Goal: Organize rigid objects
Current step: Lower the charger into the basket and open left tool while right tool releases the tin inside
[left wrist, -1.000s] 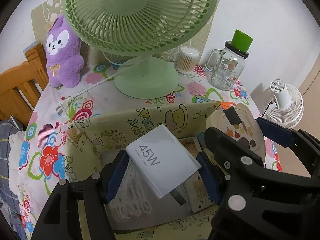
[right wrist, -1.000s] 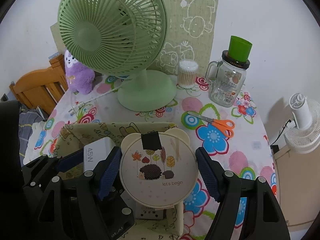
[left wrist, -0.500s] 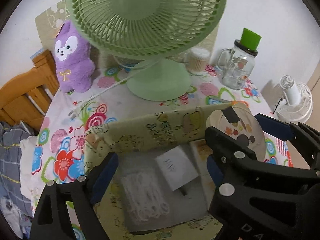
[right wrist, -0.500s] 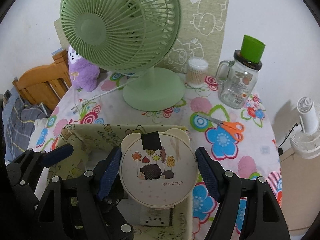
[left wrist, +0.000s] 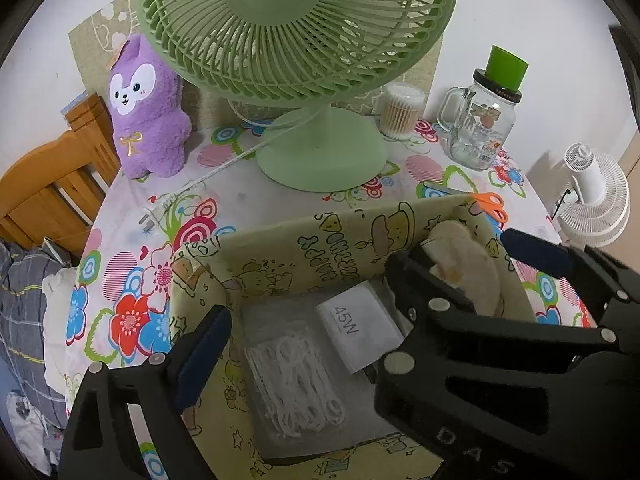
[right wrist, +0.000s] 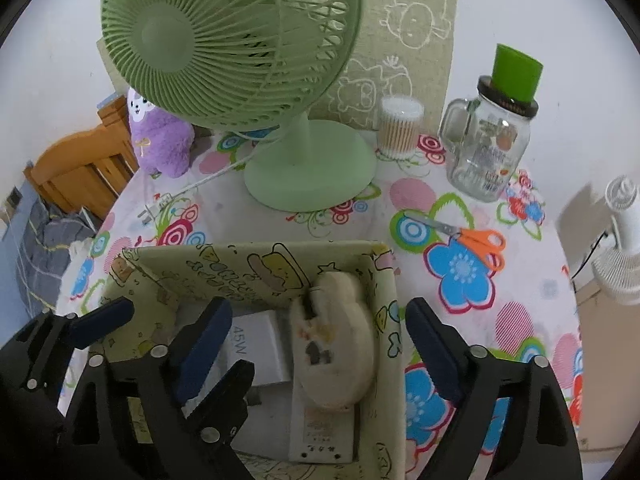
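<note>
Counter (right wrist: 520, 320) under a flowered cloth.
Green fan (right wrist: 224, 40) standing at the back, its cord and plug trailing left across the cloth.
Patterned box (right wrist: 386, 320) near the front, open top.
Purple plush (left wrist: 146, 108) upright at back left, beside the fan.
Glass mug jar (right wrist: 490, 148) with a green cup on its lid at back right; tub of cotton swabs (right wrist: 400, 126) between it and the fan base.
Left claw (left wrist: 300, 340) over the box, jaws just been opening, now wide apart, nothing between the pads.
Right claw (right wrist: 316, 344) over the box's right side, jaws just been opening, now wide, pads clear of the round tin.
Round tin (right wrist: 336, 340) inside the box, tilted on edge against the right wall, blurred.
White 45W box (left wrist: 358, 330) lying on the box floor left of the tin.
Bag of white picks (left wrist: 296, 376) flat on the floor, left of the 45W box.
Orange scissors (right wrist: 476, 240) on the cloth right of the box, apart from it.
</note>
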Tool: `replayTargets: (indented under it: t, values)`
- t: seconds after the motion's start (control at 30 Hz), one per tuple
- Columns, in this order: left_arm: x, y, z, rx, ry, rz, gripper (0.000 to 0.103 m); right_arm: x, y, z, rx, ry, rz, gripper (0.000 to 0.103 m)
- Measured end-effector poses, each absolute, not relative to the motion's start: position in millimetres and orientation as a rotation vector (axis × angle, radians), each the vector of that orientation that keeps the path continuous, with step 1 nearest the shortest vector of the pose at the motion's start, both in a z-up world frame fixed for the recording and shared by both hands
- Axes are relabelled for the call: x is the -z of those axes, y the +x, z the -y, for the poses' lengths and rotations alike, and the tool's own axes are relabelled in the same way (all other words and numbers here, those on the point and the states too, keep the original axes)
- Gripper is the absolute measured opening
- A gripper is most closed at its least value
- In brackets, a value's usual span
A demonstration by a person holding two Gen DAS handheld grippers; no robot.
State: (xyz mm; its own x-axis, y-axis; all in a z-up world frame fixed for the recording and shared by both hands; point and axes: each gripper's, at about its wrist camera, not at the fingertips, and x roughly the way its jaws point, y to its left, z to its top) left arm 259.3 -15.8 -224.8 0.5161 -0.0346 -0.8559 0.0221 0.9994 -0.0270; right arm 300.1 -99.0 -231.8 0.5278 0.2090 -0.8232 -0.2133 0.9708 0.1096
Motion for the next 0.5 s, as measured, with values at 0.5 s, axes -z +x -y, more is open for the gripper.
replayTargets:
  t: [0.5]
  values:
    - [207, 242, 22, 0.053, -0.005, -0.999, 0.102, 213, 280, 109, -0.219, -0.003, -0.959, 0.1]
